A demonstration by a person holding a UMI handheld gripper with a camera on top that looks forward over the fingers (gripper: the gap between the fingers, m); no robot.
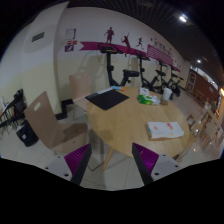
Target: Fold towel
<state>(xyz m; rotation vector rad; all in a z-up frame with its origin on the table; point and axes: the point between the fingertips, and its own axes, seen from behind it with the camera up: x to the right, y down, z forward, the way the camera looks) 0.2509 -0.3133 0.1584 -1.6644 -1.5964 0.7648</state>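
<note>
Plainly, the claw (112,160) hung above the near edge of the wooden tabletop (125,118), its two fingers spread wide apart with the magenta pads (146,156) facing each other and nothing held between them. Only bare wood showed in the gap.

The towel (165,130), a pale folded-looking cloth, lay flat on the tabletop well ahead of the claw and off toward the right finger's side, close to the tabletop's right edge. Its long axis appeared to run roughly across the view, slightly slanted, with the nearer long edge turned toward the claw. That was the relation the coming move seemed to turn on: the towel was not in line with the fingers but forward and to the right of them, so the claw would probably need to travel forward and swing right before coming down on the near edge or a near corner.

Farther back on the tabletop lay a dark flat mat (106,98) on the left side, well apart from the towel, and some small green and white items (150,97) sat beyond the towel near the far end. A chair (50,125) stood just left of the tabletop. The folding itself looked not yet begun, judging from the claw's empty, raised position.
</note>
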